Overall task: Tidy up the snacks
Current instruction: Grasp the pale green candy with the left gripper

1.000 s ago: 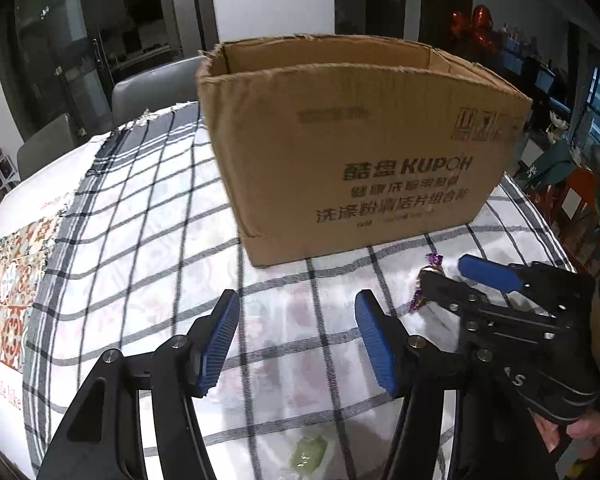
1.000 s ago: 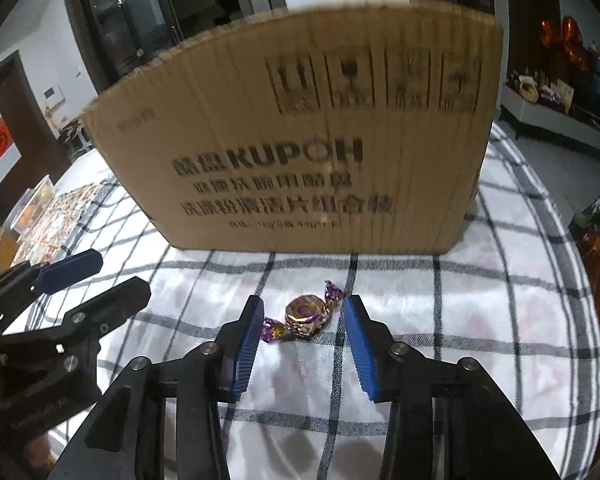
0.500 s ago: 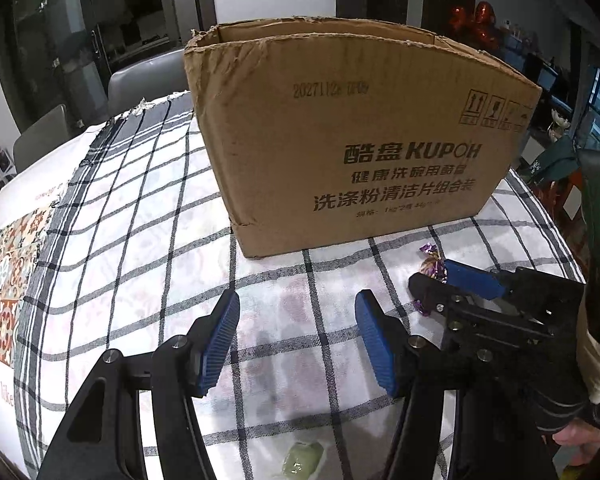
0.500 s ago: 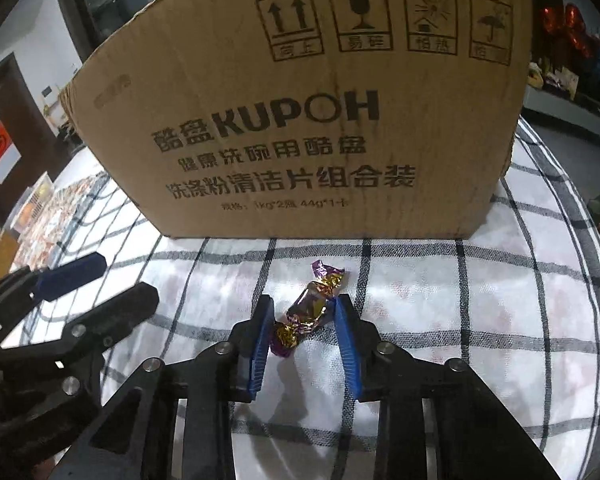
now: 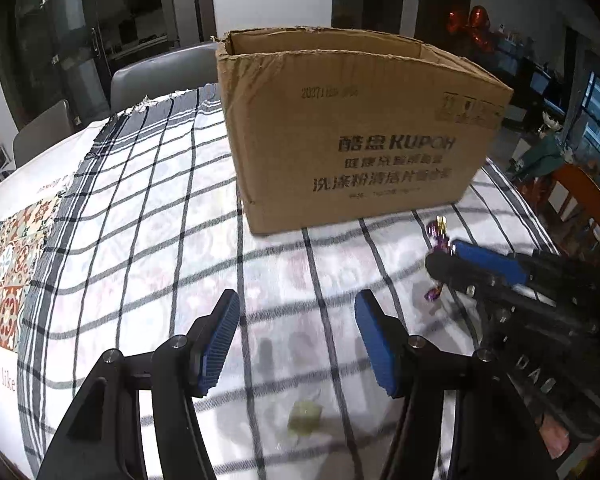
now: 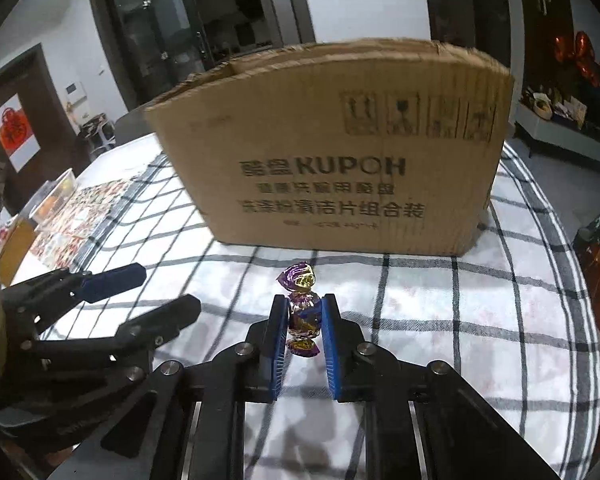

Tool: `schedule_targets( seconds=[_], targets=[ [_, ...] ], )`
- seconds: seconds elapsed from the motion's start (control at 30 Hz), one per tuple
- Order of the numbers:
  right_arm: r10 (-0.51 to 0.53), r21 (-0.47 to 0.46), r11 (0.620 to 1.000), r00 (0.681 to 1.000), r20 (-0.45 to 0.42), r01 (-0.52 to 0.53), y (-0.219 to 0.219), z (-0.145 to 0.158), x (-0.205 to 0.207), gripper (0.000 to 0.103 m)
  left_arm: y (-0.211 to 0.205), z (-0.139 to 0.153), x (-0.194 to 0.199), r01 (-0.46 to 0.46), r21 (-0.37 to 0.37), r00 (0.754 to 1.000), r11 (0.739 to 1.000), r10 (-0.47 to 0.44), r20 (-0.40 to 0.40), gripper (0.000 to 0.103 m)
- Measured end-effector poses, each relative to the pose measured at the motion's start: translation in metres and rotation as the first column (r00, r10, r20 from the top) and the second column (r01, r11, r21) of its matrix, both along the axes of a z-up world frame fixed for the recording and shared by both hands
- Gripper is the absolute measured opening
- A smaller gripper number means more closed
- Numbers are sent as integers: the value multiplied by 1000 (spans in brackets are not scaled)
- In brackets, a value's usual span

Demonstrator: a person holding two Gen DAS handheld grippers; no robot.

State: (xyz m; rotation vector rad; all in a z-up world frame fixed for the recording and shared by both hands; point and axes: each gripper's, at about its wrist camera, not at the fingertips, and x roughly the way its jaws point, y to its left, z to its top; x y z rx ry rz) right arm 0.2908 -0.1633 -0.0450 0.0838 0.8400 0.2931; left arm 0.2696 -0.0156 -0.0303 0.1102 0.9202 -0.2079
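My right gripper (image 6: 304, 304) is shut on a purple-and-gold wrapped candy (image 6: 303, 312), held upright above the checked cloth in front of the open cardboard box (image 6: 340, 160). In the left wrist view the candy's twisted ends (image 5: 438, 230) stick out of the right gripper (image 5: 444, 256) at the right. My left gripper (image 5: 296, 312) is open and empty above the cloth. A pale green wrapped candy (image 5: 305, 416) lies on the cloth below and between its fingers. The box (image 5: 352, 136) stands ahead, open at the top.
The round table carries a checked cloth (image 5: 140, 220) over a patterned mat (image 5: 8, 248) at the left. Grey chairs (image 5: 156, 76) stand behind the table. A clear container (image 6: 54, 196) sits at the table's far left.
My right gripper closed on the purple candy and lifted it off the cloth. The left gripper stayed open and drew back a little from the box.
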Motion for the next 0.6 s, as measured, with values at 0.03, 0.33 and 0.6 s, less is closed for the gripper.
schedule_targets(
  seconds=[0.03, 0.33, 0.6],
  targets=[
    [6, 3, 1000, 1000, 4, -6, 3, 3, -4, 18, 2, 1, -5, 3, 2, 1000, 1000, -3, 0, 59],
    [63, 27, 998, 998, -13, -62, 15, 12, -43, 18, 15, 2, -53, 24, -28, 1000, 999, -25, -15, 59],
    [64, 8, 998, 996, -58, -64, 19, -6, -65, 18, 17, -18, -71, 65, -69, 997, 996, -67, -30, 44]
  ],
)
